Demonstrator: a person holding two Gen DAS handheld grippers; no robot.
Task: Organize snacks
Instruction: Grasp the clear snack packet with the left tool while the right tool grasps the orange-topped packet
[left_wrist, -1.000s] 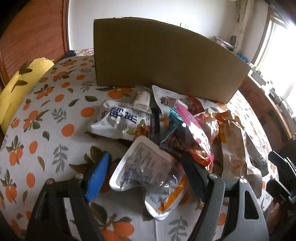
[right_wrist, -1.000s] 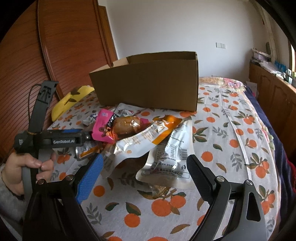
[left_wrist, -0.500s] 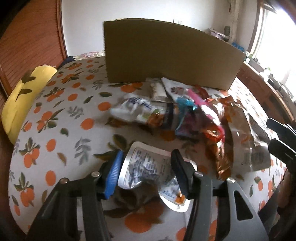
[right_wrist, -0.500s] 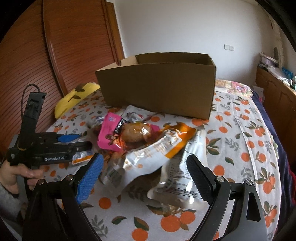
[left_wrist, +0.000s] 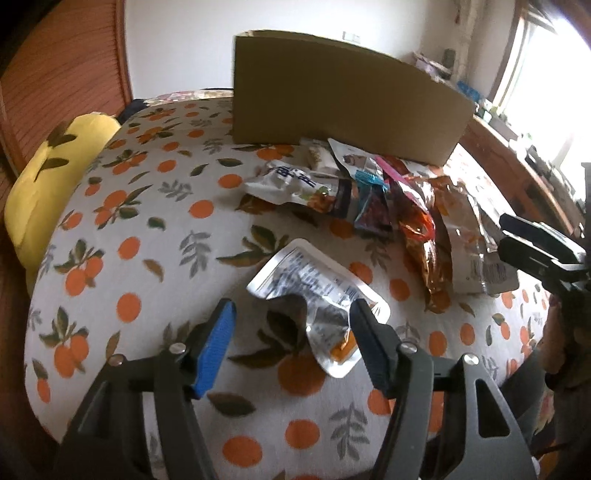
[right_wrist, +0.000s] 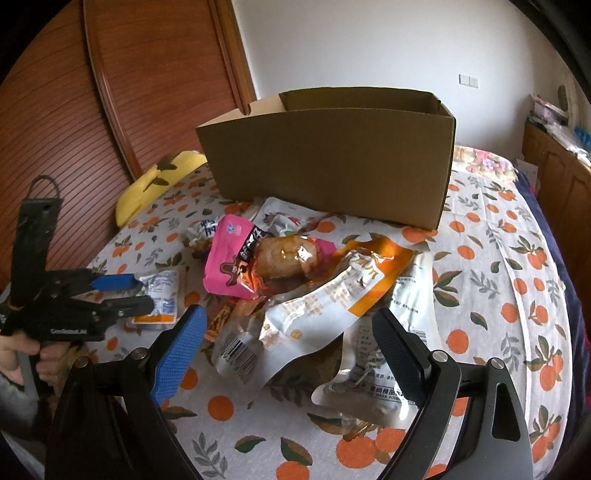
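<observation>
At the far left a yellow cushion (left_wrist: 55, 177) lies at the edge of the table (left_wrist: 147, 258), which wears a cloth printed with oranges and leaves. The left gripper (left_wrist: 291, 332) hovers low over the cloth, its jaws spread apart and grasping nothing; a crumpled silver pouch (left_wrist: 314, 291) lies between them, its lower edge just beside the black finger (left_wrist: 369, 343), though I cannot tell whether they touch. Behind it, a brown cardboard box (right_wrist: 332, 162) stands open-topped on the table. In front of the box sits the snack pile: a white packet with blue print (left_wrist: 291, 182), a pink packet (right_wrist: 232, 258) with a brownish snack showing through its clear part, and an orange-and-silver bag (right_wrist: 332, 295) lying across a pale flat packet (right_wrist: 402, 332). The right gripper (right_wrist: 291, 354) hangs over the near end of this pile, jaws released and wide, holding nothing.
</observation>
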